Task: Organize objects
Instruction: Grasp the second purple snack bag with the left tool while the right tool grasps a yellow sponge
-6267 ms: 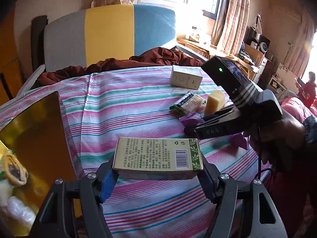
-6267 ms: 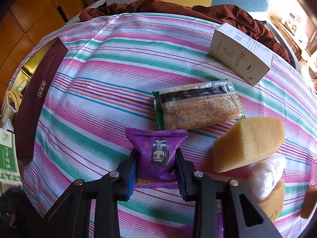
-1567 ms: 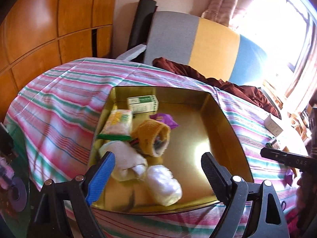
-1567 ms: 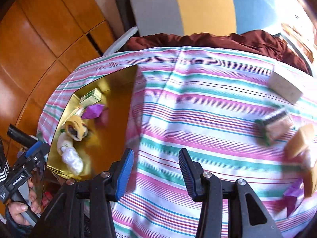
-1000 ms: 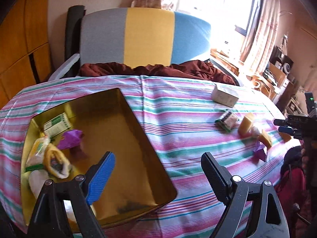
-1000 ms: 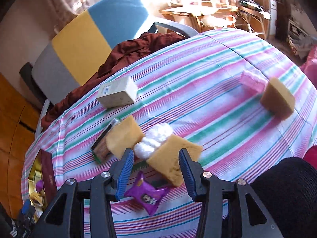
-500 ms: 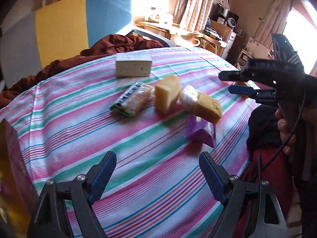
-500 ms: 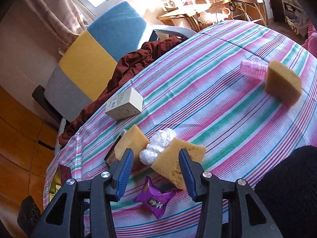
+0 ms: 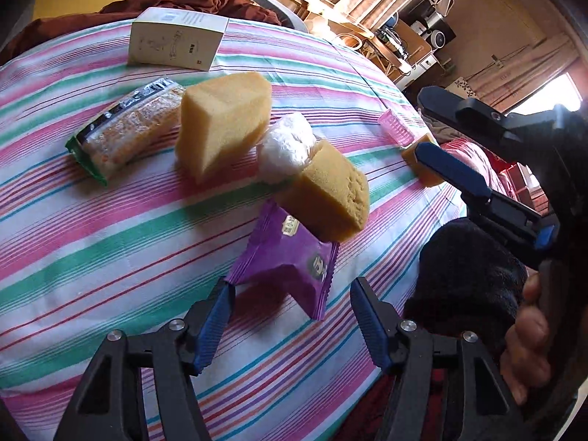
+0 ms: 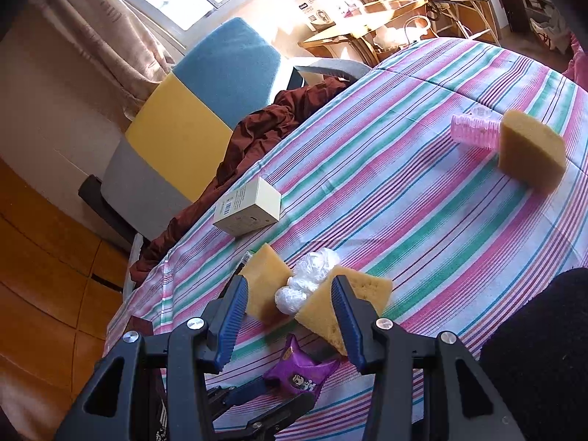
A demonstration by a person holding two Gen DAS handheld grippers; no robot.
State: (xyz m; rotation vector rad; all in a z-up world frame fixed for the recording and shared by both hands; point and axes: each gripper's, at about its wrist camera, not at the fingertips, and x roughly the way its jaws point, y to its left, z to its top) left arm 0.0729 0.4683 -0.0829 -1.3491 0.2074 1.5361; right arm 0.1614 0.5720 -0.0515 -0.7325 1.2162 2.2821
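**Purple packet between the left tongs, table cluttered**

Purple snack packet point(image 9: 284, 257) lies on the striped tablecloth point(image 9: 92, 250), near edge, between the spread fingers of the left gripper point(image 9: 290, 307) — the left pad looks to touch its corner, not clamped. A yellow sponge block point(image 9: 325, 193) overlaps its far end; a white plastic wad point(image 9: 286, 147) and a bigger sponge wedge point(image 9: 220, 121) crowd behind. Cracker pack point(image 9: 125, 128) to the left, white box point(image 9: 176, 42) farther off. Right gripper point(image 10: 288, 314) hovers above the same pile, tongs apart, holding nothing. Only the right wrist view shows clearly the pink curler point(image 10: 474, 132) touching a third sponge point(image 10: 531, 150) far right, plus the tri-colour chair point(image 10: 191, 110), brown cloth point(image 10: 264, 125) and window.
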